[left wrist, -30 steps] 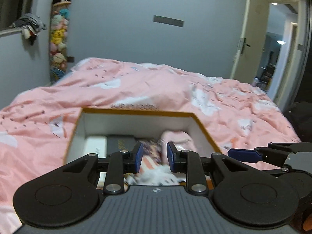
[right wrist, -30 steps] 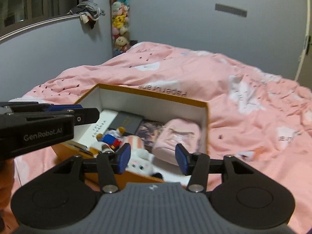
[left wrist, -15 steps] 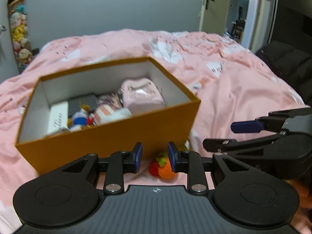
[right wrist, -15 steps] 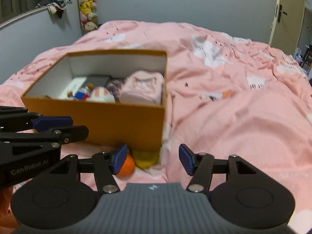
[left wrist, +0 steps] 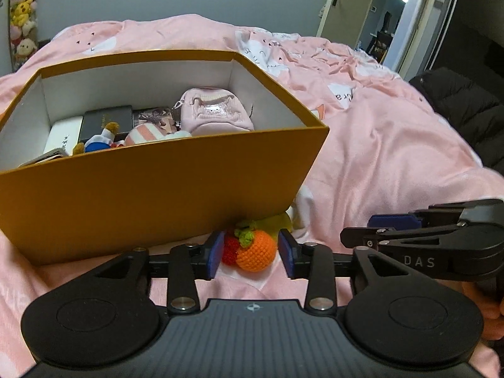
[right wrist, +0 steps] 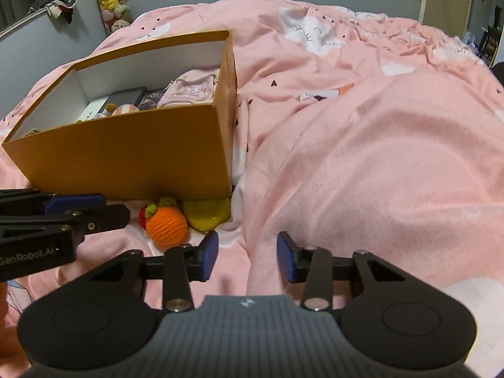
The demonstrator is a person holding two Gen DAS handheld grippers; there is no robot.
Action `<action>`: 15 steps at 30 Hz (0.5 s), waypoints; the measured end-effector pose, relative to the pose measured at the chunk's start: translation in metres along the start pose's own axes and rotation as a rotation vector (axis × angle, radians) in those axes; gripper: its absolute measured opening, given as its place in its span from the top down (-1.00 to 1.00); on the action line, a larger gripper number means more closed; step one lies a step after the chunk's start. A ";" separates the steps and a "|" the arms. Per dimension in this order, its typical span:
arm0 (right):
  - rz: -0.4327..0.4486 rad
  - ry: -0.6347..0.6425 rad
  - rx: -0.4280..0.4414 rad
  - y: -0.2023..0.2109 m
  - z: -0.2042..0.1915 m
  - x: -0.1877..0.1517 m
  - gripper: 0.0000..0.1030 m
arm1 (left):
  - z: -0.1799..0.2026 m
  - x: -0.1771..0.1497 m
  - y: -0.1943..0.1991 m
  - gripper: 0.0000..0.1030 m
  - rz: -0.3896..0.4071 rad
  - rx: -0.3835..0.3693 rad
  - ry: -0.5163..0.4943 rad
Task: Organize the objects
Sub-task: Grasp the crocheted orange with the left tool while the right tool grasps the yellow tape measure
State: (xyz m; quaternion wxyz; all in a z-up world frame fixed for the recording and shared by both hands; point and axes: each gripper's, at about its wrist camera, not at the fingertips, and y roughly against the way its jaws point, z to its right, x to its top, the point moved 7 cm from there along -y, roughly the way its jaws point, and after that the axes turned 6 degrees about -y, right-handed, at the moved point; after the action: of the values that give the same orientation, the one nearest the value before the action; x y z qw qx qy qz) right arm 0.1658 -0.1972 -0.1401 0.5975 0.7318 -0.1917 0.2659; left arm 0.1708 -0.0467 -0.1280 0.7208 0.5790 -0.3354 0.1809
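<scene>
Beside the box (left wrist: 151,195), left gripper (left wrist: 251,253) brackets the crocheted orange (left wrist: 255,250), untouched.

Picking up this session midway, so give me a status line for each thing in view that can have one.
orange box: open, lidless, upright on the bed, holding items.
pink pouch: inside the box.
crochet orange: outside the box, between the open left fingers, not gripped.
left gripper: open.
right gripper: open, empty.
door: ajar.

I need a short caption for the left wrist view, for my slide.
Open left gripper straddles a crocheted orange beside the filled orange box on the pink bed.
</scene>
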 end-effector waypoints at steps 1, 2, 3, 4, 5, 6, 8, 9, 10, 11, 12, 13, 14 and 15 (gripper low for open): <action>0.000 0.002 0.005 -0.001 -0.001 0.000 0.16 | 0.001 -0.001 -0.004 0.00 -0.013 0.000 -0.009; -0.001 0.005 0.007 -0.002 -0.002 0.000 0.16 | 0.002 -0.001 -0.009 0.00 -0.022 0.006 -0.012; -0.004 0.008 0.012 -0.004 -0.003 0.000 0.16 | 0.003 -0.002 -0.014 -0.01 -0.028 0.015 -0.017; -0.006 0.009 0.023 -0.005 -0.003 0.000 0.16 | 0.004 -0.004 -0.019 -0.03 -0.036 0.025 -0.021; -0.012 0.007 0.033 -0.006 -0.003 0.000 0.16 | 0.004 -0.006 -0.025 -0.05 -0.052 0.034 -0.018; -0.019 0.005 0.041 -0.008 -0.004 0.001 0.16 | 0.005 -0.008 -0.030 -0.06 -0.070 0.035 -0.016; -0.027 0.006 0.057 -0.011 -0.005 0.002 0.16 | 0.004 -0.011 -0.039 -0.06 -0.098 0.041 -0.012; -0.025 0.006 0.067 -0.011 -0.005 0.003 0.16 | 0.003 -0.012 -0.042 -0.07 -0.104 0.045 -0.004; -0.022 0.005 0.077 -0.012 -0.006 0.004 0.16 | 0.001 -0.012 -0.046 -0.15 -0.108 0.042 0.013; -0.021 0.002 0.088 -0.013 -0.006 0.004 0.16 | 0.000 -0.012 -0.049 -0.19 -0.108 0.028 0.036; -0.023 -0.002 0.099 -0.014 -0.006 0.004 0.16 | -0.001 -0.012 -0.052 -0.23 -0.111 0.013 0.056; -0.028 -0.009 0.107 -0.016 -0.005 0.005 0.18 | -0.002 -0.012 -0.056 -0.24 -0.114 0.005 0.080; -0.032 -0.015 0.110 -0.017 -0.004 0.005 0.18 | -0.003 -0.012 -0.059 -0.24 -0.117 0.008 0.100; -0.037 -0.021 0.119 -0.019 -0.003 0.005 0.18 | -0.004 -0.012 -0.061 -0.24 -0.120 0.017 0.110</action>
State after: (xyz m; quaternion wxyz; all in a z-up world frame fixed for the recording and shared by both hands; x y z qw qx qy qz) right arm 0.1805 -0.1897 -0.1507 0.5558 0.7721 -0.1683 0.2582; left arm 0.2032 -0.0576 -0.1805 0.7428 0.5933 -0.2585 0.1716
